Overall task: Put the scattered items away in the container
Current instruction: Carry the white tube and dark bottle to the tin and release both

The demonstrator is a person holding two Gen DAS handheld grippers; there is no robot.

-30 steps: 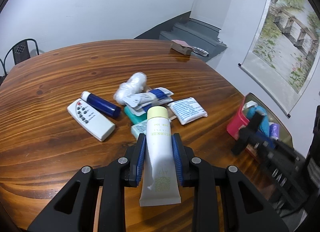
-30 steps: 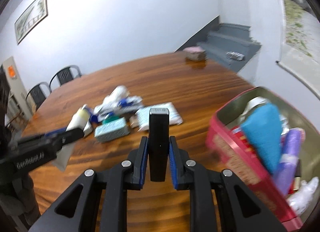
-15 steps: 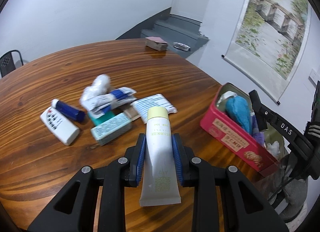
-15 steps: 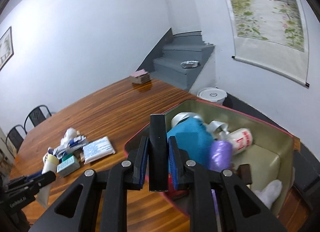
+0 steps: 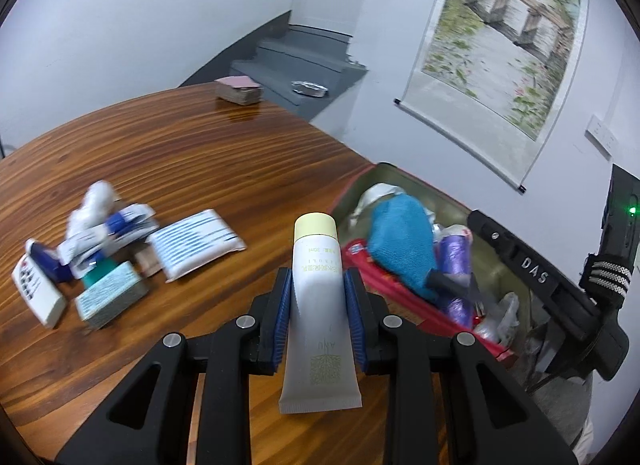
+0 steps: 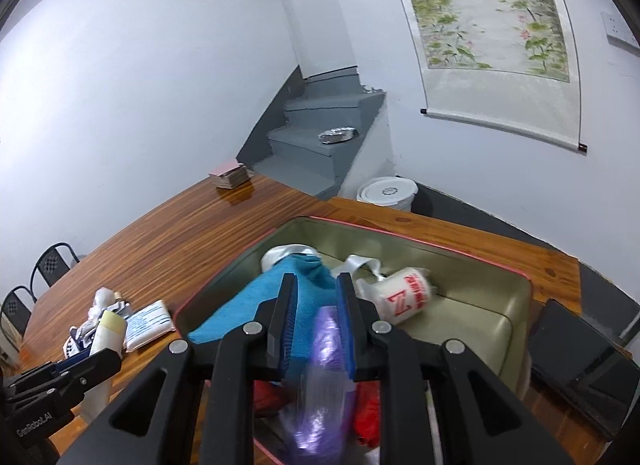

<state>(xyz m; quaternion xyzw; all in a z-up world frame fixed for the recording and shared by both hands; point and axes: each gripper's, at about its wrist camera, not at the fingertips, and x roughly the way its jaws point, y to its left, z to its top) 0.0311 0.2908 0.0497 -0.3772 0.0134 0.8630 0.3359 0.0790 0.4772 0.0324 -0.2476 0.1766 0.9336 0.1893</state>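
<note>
My left gripper (image 5: 318, 281) is shut on a white tube with a pale yellow cap (image 5: 316, 305), held above the wooden table just left of the red tin (image 5: 420, 185). My right gripper (image 6: 318, 285) hangs over the tin (image 6: 420, 241), its jaws a narrow gap apart with nothing between them. Below it lie a blue cloth (image 6: 256, 301), a purple bag (image 6: 324, 345) and a white roll with red print (image 6: 408, 293). A blurred black bar (image 5: 452, 285) shows over the purple bag. The remote (image 5: 38, 293), teal box (image 5: 110, 297) and white packet (image 5: 196, 241) lie scattered to the left.
A pink-topped stack (image 5: 238, 91) sits at the table's far edge. A black flat device (image 6: 580, 361) lies right of the tin. Beyond the table are grey steps (image 6: 320, 137), a white bucket (image 6: 386, 193) and chairs (image 6: 52, 265).
Both grippers have swung right toward the tin. The black bar that stood between the right gripper's jaws is gone from them. The left gripper still holds the tube.
</note>
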